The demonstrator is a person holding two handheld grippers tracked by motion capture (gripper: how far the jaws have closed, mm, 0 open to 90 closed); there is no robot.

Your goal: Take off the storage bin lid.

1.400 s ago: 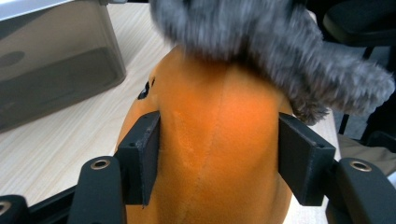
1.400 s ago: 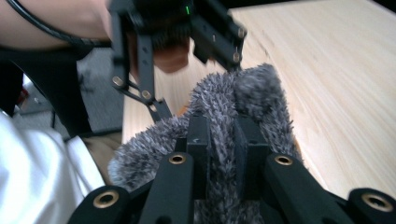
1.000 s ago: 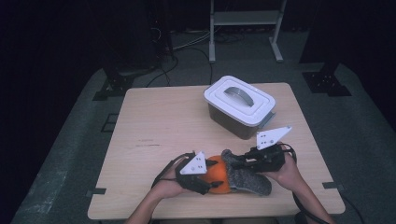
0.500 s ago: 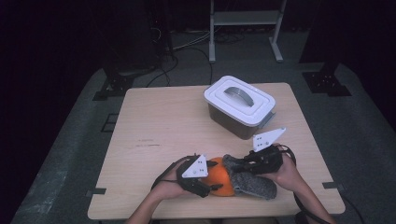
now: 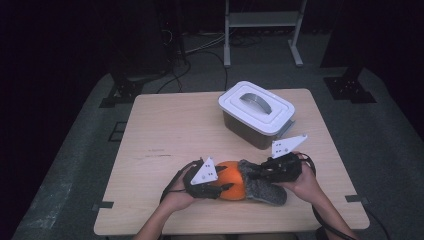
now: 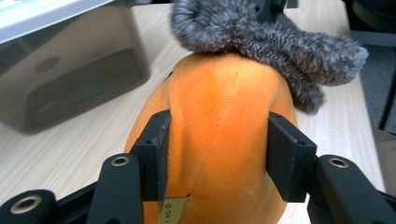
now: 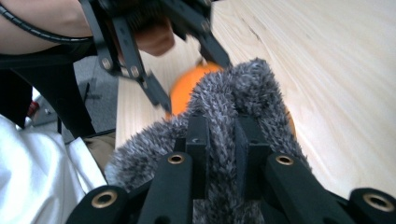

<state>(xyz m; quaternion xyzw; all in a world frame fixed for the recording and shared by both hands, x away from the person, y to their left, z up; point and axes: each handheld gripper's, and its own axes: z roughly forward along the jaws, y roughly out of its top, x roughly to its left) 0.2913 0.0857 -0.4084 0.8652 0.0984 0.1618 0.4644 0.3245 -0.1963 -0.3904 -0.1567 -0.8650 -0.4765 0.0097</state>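
An orange gourd-like fruit point(image 5: 232, 185) lies near the table's front edge, with a small label at its near end in the left gripper view. My left gripper point(image 5: 225, 186) is shut on the fruit point(image 6: 219, 140), one jaw on each side. A grey fuzzy sock point(image 5: 262, 185) covers the fruit's right end. My right gripper point(image 5: 256, 175) is shut on the sock's cuff point(image 7: 224, 126), and the fuzzy cloth bulges between its jaws. In the right gripper view the fruit point(image 7: 187, 88) shows beyond the sock with the left gripper point(image 7: 187, 65) on it.
A lidded white-topped plastic box point(image 5: 256, 112) stands at the back right of the wooden table point(image 5: 170, 135). A person's hands hold both grippers from the front edge. Cables and a metal stand lie on the dark floor beyond.
The right gripper has drawn the sock slightly left over the fruit. The left gripper has stayed on the fruit.
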